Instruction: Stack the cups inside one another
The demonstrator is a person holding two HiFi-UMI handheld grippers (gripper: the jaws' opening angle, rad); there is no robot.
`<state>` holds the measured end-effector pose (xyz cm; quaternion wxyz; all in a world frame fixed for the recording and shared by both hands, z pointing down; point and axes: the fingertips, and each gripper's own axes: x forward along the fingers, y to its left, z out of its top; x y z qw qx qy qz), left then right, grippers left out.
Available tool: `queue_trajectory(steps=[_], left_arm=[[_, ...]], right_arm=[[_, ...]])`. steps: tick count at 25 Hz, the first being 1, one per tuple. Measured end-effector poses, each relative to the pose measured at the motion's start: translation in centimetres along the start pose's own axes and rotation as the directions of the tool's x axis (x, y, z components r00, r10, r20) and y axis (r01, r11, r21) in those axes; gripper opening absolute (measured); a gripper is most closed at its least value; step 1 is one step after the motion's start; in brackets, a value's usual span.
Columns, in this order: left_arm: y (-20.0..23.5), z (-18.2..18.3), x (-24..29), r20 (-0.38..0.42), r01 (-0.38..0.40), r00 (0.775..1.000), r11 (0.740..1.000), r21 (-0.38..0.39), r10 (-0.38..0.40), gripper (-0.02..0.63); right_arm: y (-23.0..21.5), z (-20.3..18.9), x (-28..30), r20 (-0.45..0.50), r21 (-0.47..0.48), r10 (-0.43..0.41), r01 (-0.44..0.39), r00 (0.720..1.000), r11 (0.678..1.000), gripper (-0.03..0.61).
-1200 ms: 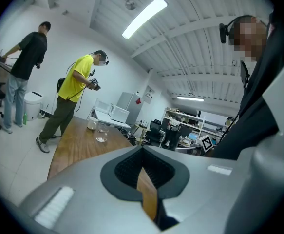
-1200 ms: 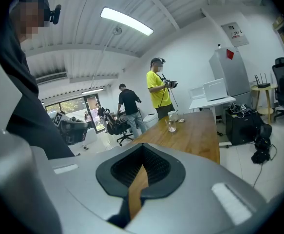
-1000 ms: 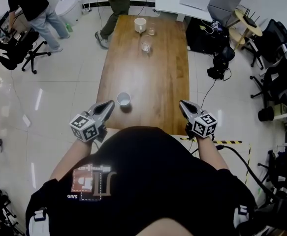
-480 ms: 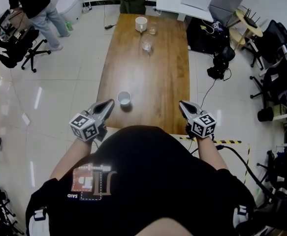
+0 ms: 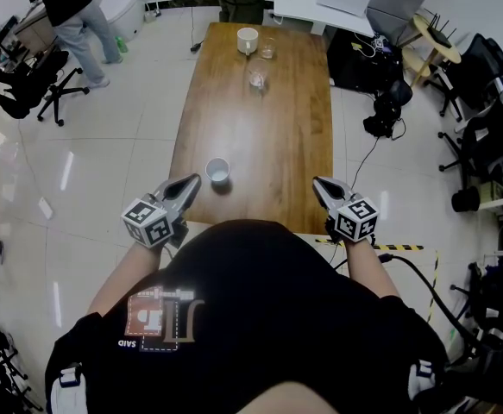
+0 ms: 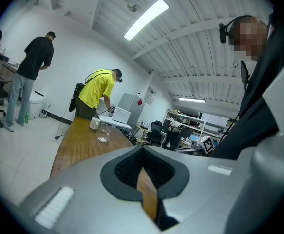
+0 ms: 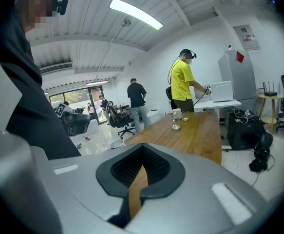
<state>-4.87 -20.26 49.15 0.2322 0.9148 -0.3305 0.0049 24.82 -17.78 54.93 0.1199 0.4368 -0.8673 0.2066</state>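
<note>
Where white tiles [image 5: 122, 145] spread, a wooden table [image 5: 286, 136] bears scattered cups [image 5: 218, 171].

table [image 5: 277, 145]: brown wood | near cup [image 5: 217, 172]: white | far glass [image 5: 257, 80]: seemingly clear

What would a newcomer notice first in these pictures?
A long wooden table stretches away from the person, with a lone white cup near its near end and a second cup beside two glasses at the far end. The left gripper and right gripper hover shut and empty by the near corners.
</note>
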Motion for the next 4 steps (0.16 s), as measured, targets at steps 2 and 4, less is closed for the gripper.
queue_trajectory(steps=[2, 4], left_arm=[[0.09, 0.03, -0.11, -0.001, 0.0, 1.0, 1.0, -0.002, 0.0, 0.002], [0.13, 0.0, -0.2, -0.002, 0.0, 1.0, 1.0, -0.004, 0.0, 0.002]], right_arm=[[0.13, 0.04, 0.06, -0.001, 0.0, 0.0, 0.0, 1.0, 1.0, 0.012], [0.22, 0.03, 0.07, -0.001, 0.0, -0.001, 0.001, 1.0, 1.0, 0.012]])
